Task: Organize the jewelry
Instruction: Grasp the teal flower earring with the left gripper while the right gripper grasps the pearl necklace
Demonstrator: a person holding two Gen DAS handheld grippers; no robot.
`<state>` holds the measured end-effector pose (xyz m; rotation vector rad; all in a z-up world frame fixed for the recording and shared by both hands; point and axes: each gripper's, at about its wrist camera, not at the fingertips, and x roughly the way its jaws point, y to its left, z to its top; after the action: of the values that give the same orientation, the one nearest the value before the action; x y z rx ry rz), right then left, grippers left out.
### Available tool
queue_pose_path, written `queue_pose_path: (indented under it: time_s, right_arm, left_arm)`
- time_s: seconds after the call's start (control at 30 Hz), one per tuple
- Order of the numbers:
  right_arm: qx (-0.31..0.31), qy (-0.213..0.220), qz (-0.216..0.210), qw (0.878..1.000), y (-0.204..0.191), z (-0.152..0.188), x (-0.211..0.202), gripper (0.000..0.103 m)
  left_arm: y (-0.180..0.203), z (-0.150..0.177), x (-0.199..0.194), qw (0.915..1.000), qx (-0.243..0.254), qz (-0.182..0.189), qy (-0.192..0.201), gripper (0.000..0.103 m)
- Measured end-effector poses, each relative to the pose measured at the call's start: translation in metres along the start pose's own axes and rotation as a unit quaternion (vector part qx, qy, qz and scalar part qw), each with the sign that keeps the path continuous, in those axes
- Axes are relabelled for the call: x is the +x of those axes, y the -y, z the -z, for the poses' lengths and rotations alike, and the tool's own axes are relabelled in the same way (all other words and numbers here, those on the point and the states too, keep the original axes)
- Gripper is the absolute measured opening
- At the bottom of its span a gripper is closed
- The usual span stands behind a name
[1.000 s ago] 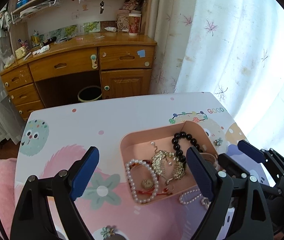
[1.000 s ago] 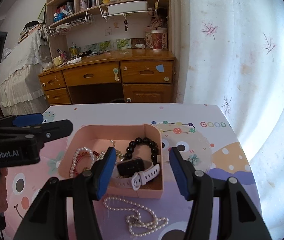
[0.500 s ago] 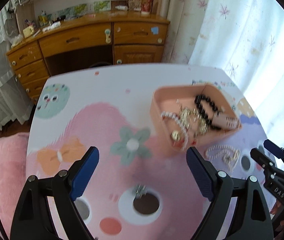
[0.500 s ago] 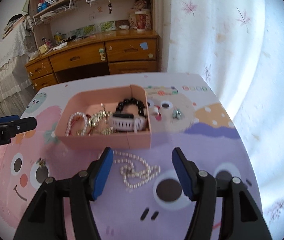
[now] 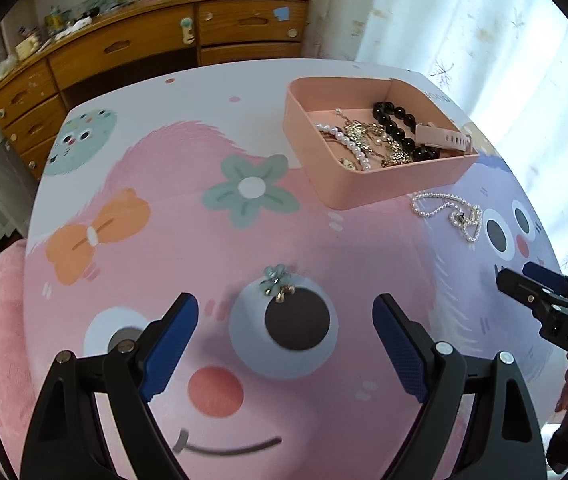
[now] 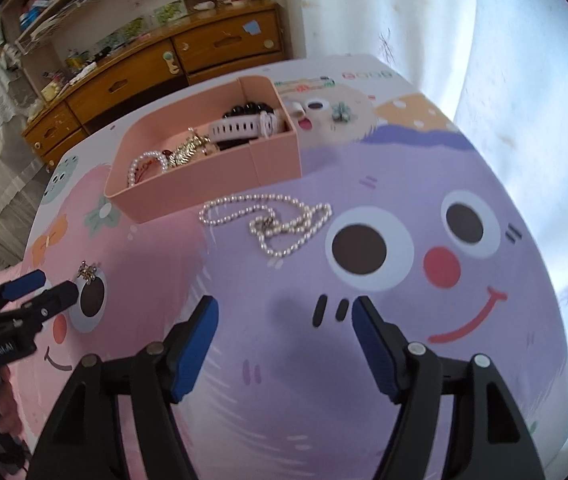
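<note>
While both grippers point steeply down at the cartoon-printed desk [image 5: 164, 208], neither holds anything. Left gripper [image 5: 285, 340]: fingers spread wide, nothing between them; just ahead of the gap a small green flower earring [image 5: 277, 278] lies on the rim of a printed eye. Right gripper [image 6: 284, 340]: fingers apart and empty — its jaws have just been opening — above bare lilac print. Pearl necklace [image 6: 270, 222]: loose in a heap on the desk, beyond the right gripper's fingers and just beside the near wall of the pink tray [image 6: 212, 184]. Tray contents: a pearl bracelet [image 5: 343, 142], a tangle of gold chain [image 5: 379, 146], a black bead bracelet [image 5: 399, 128] and a pale-strapped watch [image 6: 244, 128] — the watch lying against the right-hand end. A second flower earring [image 6: 341, 112] sits on the desk past the tray's far right corner, well apart from the grippers. Background: a wooden chest of drawers [image 5: 144, 44] and a pale curtain [image 5: 463, 32].
</note>
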<state>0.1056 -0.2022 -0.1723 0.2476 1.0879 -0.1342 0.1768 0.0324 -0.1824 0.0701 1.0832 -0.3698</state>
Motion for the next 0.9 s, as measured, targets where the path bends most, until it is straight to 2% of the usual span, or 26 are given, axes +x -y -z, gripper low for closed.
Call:
queue_pose_path:
  time_s: [0.07, 0.13, 0.23, 0.37, 0.47, 0.53, 0.6, 0.7, 0.8, 0.9]
  right_arm:
    - [0.017, -0.005, 0.000, 1.000, 0.000, 0.001, 0.005, 0.070]
    - [0.029, -0.006, 0.007, 1.000, -0.001, 0.001, 0.010, 0.070]
    - [0.038, -0.001, 0.019, 0.999, -0.004, -0.002, 0.017, 0.070]
    - [0.039, 0.003, 0.031, 0.999, -0.008, -0.010, 0.028, 0.070]
    - [0.038, 0.008, 0.043, 0.998, -0.012, -0.019, 0.036, 0.070]
    - [0.035, 0.013, 0.052, 0.998, -0.013, -0.024, 0.041, 0.070]
    - [0.029, 0.016, 0.062, 0.998, -0.016, -0.029, 0.045, 0.070]
    - [0.026, 0.021, 0.073, 0.997, -0.018, -0.036, 0.049, 0.070]
    - [0.008, 0.026, 0.089, 0.996, -0.023, -0.039, 0.055, 0.070]
    - [0.001, 0.036, 0.087, 0.996, -0.026, -0.041, 0.056, 0.070]
  left_arm:
    - [0.002, 0.000, 0.006, 0.9999, 0.004, 0.009, 0.010, 0.085]
    - [0.002, 0.001, 0.012, 0.9998, 0.004, 0.015, 0.016, 0.071]
    - [0.001, 0.000, 0.022, 0.9996, -0.008, 0.023, 0.013, 0.057]
    - [0.001, 0.002, 0.024, 0.9992, -0.001, 0.032, 0.024, 0.053]
    - [0.000, 0.004, 0.023, 0.9993, 0.006, 0.024, 0.030, 0.037]
    - [-0.004, 0.004, 0.023, 0.9992, 0.003, 0.017, 0.035, 0.022]
    - [-0.010, 0.005, 0.023, 0.9990, -0.010, 0.018, 0.040, 0.016]
    - [-0.018, 0.005, 0.022, 0.9979, -0.028, 0.037, 0.044, 0.016]
    - [-0.018, 0.006, 0.022, 0.9977, -0.030, 0.037, 0.048, 0.016]
    - [-0.018, 0.007, 0.022, 0.9975, -0.037, 0.036, 0.048, 0.016]
